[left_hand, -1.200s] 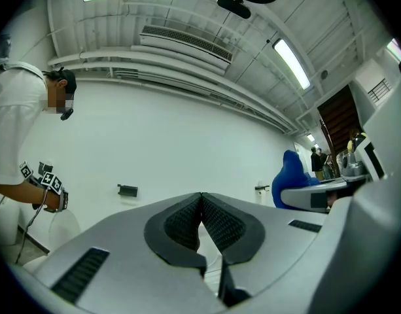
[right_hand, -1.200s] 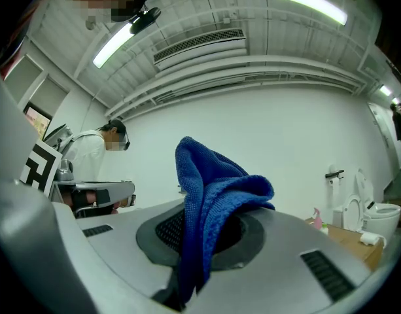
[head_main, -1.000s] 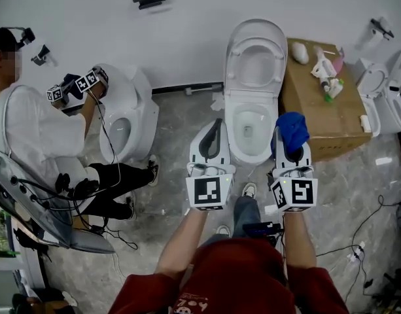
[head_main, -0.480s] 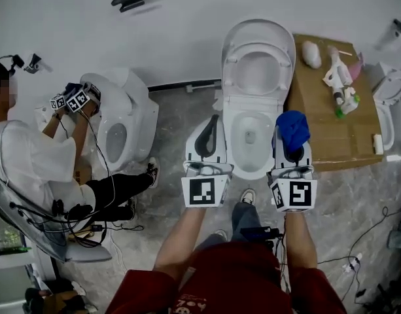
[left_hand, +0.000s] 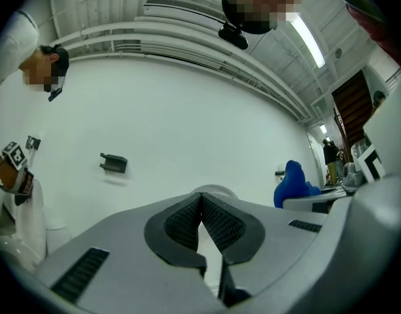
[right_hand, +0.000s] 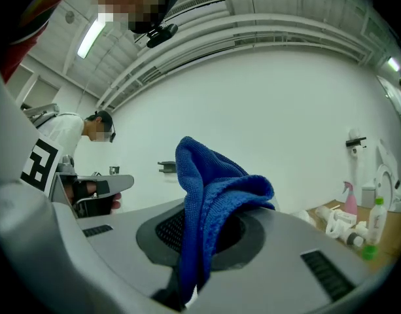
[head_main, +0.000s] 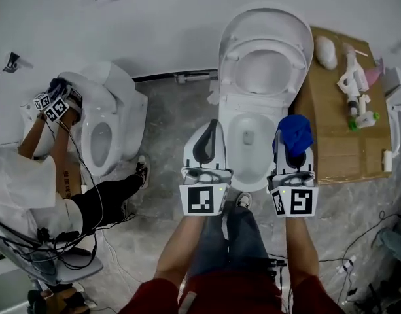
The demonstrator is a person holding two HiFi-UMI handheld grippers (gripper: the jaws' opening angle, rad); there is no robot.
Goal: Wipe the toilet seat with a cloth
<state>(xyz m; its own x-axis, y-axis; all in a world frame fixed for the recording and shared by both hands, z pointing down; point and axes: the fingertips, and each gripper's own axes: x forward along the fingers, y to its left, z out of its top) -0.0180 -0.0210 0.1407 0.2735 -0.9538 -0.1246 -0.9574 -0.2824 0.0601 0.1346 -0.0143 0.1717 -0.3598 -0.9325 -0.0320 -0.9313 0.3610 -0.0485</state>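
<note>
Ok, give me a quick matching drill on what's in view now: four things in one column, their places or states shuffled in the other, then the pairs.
Things:
1. left gripper
2. blue knitted cloth
3. white toilet bowl
4. brown cardboard box

Places or states:
a. white spray bottles lie on top
b. fingers shut, nothing between them
c. pinched in the right gripper
d. uncovered, between the two grippers in the head view

Pairs: 1-b, 2-c, 3-d, 4-a
</note>
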